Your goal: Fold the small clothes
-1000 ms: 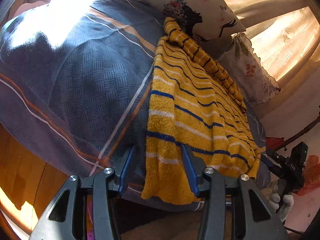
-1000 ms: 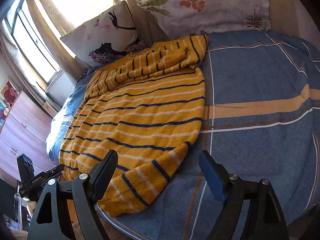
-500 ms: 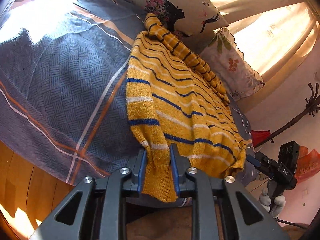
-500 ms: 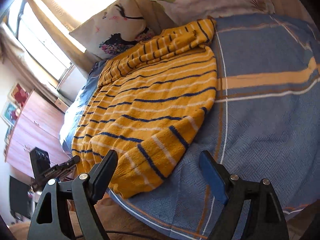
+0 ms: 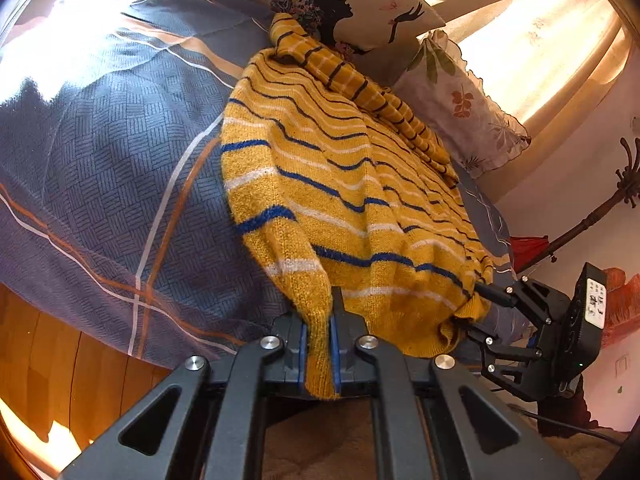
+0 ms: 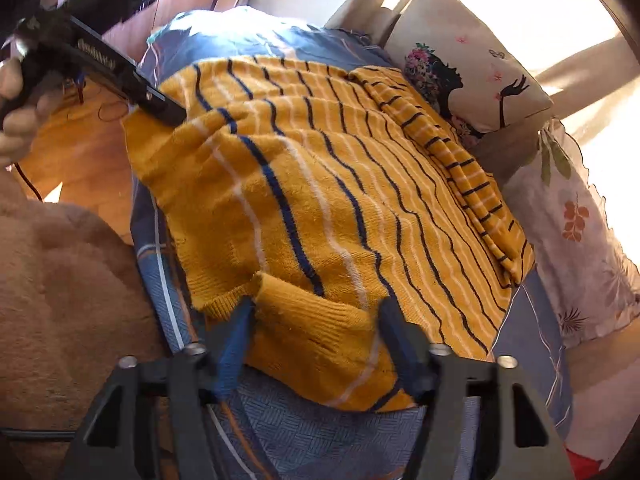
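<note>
- Clamping the near hem of the yellow striped sweater (image 5: 340, 200), your left gripper (image 5: 319, 344) has its blue pads pressed flat against a bunched fold of knit; the lower end of that fold hangs out below the pads.
- Your right gripper (image 6: 316, 334) is closing: the folded sweater corner sits between its jaws, with the pads at either edge of the fabric. Whether they already press on it is not clear, because the knit covers both fingertips.
- The sweater lies spread across the blue patterned bedspread (image 5: 100, 152), with one sleeve (image 6: 460, 168) folded along the side nearest the pillows. Its hem edge is lifted off the bed at both grippers.
- In the right wrist view, your left gripper appears at top left with its tip buried in the sweater edge; the fingers (image 6: 12, 76) of your hand around its handle are cut off by the frame.
- White lettering runs along that gripper's body, but it is blurred and unreadable.
- In the left wrist view, a white label (image 5: 595, 304) on the right gripper's body carries small dark characters, too small to read.
- The silhouette pillow (image 6: 472, 56) and the leaf-print pillow (image 6: 580, 216) rest against the curtain (image 5: 532, 40); strong sunlight washes out the detail there.
- A tan fleecy surface (image 6: 60, 300) fills the lower left of the right wrist view; what it is cannot be determined.
</note>
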Motion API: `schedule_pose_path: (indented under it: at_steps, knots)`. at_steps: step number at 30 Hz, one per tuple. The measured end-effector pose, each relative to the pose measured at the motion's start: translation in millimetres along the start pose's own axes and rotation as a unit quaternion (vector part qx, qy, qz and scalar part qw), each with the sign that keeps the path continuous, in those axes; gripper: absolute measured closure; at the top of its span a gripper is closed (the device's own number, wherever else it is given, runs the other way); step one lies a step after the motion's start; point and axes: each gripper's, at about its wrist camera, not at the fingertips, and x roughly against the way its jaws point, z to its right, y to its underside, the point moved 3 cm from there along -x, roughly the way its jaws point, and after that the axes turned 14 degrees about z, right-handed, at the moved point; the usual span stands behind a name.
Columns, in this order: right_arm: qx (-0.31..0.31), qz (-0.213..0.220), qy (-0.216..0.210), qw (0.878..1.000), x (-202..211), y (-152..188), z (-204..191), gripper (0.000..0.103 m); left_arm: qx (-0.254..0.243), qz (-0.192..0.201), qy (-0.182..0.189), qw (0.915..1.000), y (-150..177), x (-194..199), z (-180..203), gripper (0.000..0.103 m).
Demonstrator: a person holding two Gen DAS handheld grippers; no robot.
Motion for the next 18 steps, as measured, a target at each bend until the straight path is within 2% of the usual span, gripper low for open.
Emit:
schedule_pose_path:
  at_steps: [3,6,9,13,15,18]
  knots:
    - [-0.067,0.024,-0.027,0.997,15.8,-6.5,21.3,0.089,0.001,0.023,0.014,0.9996,-15.1,19.9,9.6,0.095]
    - [-0.139,0.074,-0.029,0.987,40.8,-21.1,59.0,0.09,-0.003,0.06,0.028,0.9978,-45.8,36.3,22.6,0.095]
    - [-0.183,0.116,-0.001,0.976,54.5,-38.5,105.6,0.091,-0.015,0.091,0.038,0.995,-86.1,38.1,37.1,0.095]
    - [-0.229,0.158,0.044,0.96,52.1,-67.1,175.9,0.095,-0.025,0.112,0.038,0.9927,-147.4,12.3,53.9,0.095]
    - [-0.251,0.173,0.056,0.951,45.1,-83.2,212.5,0.095,-0.037,0.117,0.026,0.9921,-180.1,-13.5,64.0,0.095]
    - [-0.264,0.177,0.082,0.945,26.4,-105.8,258.2,0.095,-0.03,0.105,0.019,0.9938,-229.6,-64.6,75.3,0.095]
